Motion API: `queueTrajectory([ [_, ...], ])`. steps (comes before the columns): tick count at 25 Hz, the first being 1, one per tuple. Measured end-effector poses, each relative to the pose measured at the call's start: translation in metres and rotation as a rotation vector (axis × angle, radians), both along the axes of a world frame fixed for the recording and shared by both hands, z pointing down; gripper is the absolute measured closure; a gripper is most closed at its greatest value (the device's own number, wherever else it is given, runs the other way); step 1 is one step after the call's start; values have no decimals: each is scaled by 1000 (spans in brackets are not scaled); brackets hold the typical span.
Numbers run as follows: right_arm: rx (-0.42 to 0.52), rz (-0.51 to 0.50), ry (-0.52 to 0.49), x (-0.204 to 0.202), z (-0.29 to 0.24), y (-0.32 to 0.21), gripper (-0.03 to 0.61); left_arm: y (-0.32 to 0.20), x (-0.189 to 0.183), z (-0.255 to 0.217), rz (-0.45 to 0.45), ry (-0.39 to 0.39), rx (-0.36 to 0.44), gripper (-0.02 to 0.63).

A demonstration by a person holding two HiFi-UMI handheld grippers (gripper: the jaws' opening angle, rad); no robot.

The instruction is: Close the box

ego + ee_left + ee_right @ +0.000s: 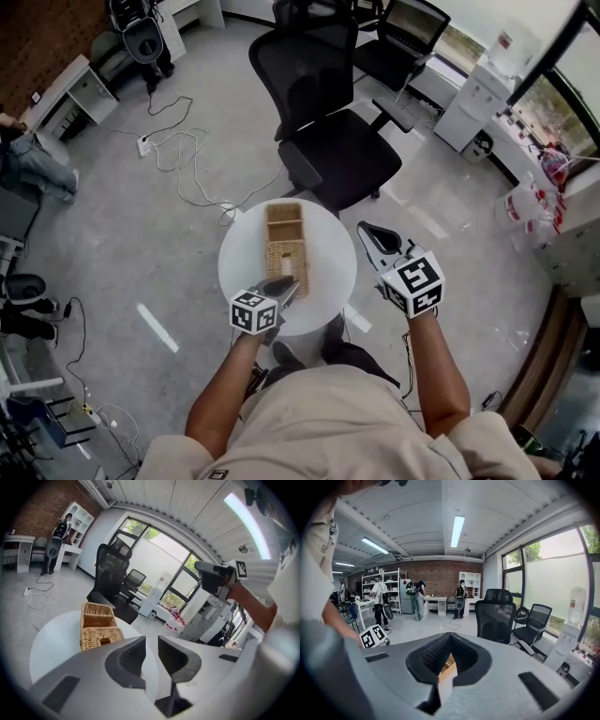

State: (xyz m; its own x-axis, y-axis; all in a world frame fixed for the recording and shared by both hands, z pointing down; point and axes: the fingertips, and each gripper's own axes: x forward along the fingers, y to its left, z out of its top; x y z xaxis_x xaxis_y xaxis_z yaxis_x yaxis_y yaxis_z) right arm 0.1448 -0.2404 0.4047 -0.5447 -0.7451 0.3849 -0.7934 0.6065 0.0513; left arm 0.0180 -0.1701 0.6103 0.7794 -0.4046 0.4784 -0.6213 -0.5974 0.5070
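A woven wicker box lies in the middle of a round white table. Its far half shows an open inside; its near half shows a woven face with a small slot. My left gripper hovers over the table's near edge just short of the box, open by a narrow gap with nothing between the pads. My right gripper is raised off the table's right edge, apart from the box, its tips meeting with nothing held. The box sits left of the left jaws.
A black office chair stands just beyond the table, with a second chair behind it. White cables trail on the grey floor at the left. White cabinets and a water bottle stand at the right. Several people stand far off.
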Motion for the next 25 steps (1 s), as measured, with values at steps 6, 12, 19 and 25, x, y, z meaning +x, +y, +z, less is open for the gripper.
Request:
queueTrajectory([
  [6, 58, -82, -60, -14, -51, 16, 586, -13, -10, -118, 13, 58, 259, 546],
  [12, 153, -179, -122, -44, -115, 31, 586, -22, -51, -244, -48, 26, 561, 558],
  [19, 241, -262, -173, -80, -176, 59, 586, 1, -110, -356, -170, -10, 740, 566],
  [25, 267, -306, -165, -100, -198, 88, 586, 34, -149, -407, -231, -110, 868, 568],
])
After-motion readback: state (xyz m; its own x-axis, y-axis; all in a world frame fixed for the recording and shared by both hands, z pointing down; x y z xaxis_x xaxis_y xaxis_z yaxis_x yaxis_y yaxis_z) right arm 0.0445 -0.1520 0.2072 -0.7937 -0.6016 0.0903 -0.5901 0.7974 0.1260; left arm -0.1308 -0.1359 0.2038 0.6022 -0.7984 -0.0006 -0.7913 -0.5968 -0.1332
